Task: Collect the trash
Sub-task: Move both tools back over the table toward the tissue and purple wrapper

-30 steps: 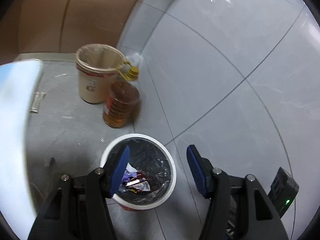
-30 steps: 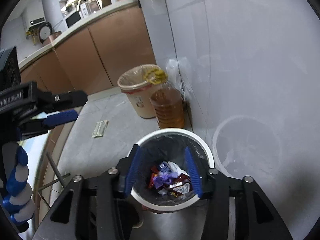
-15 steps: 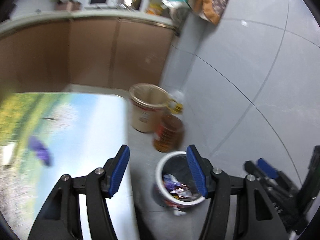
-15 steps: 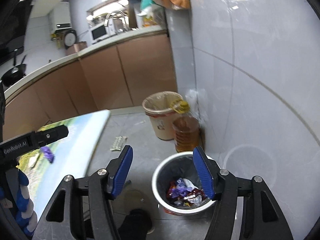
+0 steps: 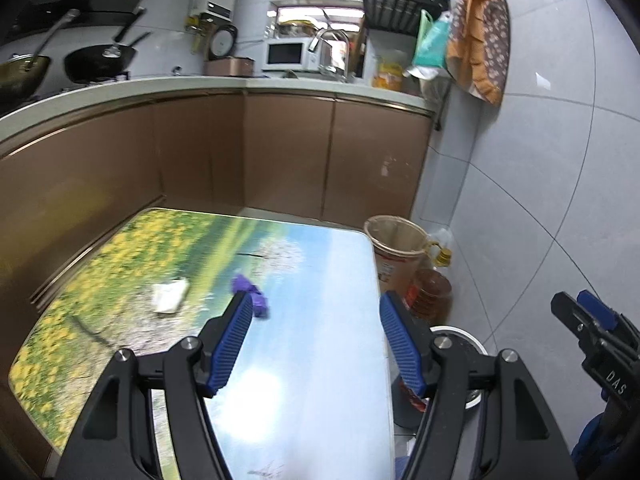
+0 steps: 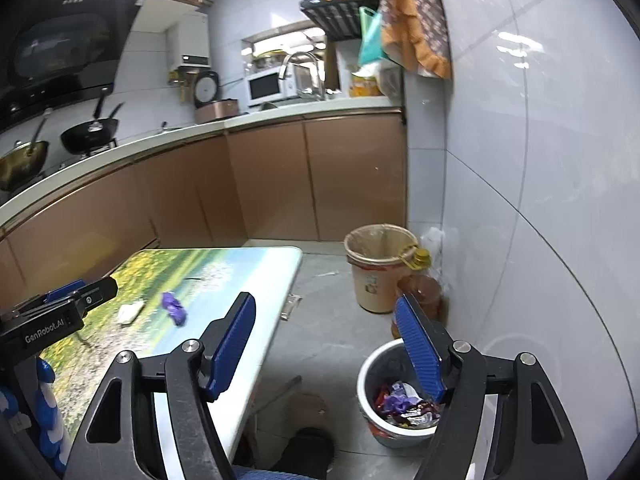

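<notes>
A purple wrapper (image 5: 250, 290) and a white wrapper (image 5: 170, 297) lie on the landscape-print table (image 5: 304, 380); both show in the right wrist view too, purple (image 6: 173, 307) and white (image 6: 130, 312). A white trash bin (image 6: 374, 364) with several wrappers inside stands on the floor to the table's right. My left gripper (image 5: 316, 344) is open and empty above the table, just short of the purple wrapper. My right gripper (image 6: 326, 348) is open and empty, between the table edge and the bin.
A beige lined bin (image 6: 378, 268) and an oil jug (image 6: 420, 292) stand against the tiled wall (image 6: 540, 240). Brown cabinets (image 5: 280, 160) run behind the table. A small packet (image 6: 291, 307) lies on the floor. The table's right edge (image 5: 382, 352) is near the bin.
Both grippers have risen away from the trash bin and turned up and left toward the table. The table with the two wrappers has come into view. Both stay open.
</notes>
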